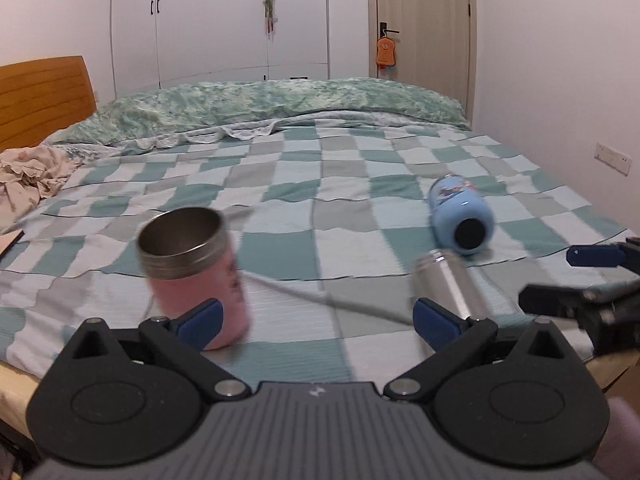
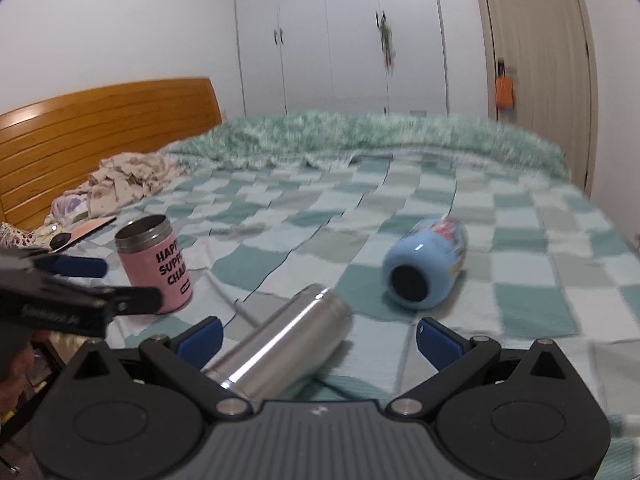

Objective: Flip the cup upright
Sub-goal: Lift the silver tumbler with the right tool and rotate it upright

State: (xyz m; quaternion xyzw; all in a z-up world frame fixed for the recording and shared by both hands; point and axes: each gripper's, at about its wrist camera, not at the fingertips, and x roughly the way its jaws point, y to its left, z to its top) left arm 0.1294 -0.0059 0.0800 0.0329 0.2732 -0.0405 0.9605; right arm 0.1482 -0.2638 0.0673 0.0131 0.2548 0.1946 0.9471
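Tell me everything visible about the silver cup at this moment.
The silver cup is a plain, shiny, metal-looking cylinder lying on its side on the checkered bedspread, not upright. One end points toward the right claw, whose blue pads are spread wide on either side; whether the left pad touches it is unclear. The other end points toward the blue cup, also on its side. In the left wrist view it appears blurred.

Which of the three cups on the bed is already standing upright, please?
The pink cup with black lettering stands upright, steel mouth up. The silver cup and the blue cup both lie on their sides.
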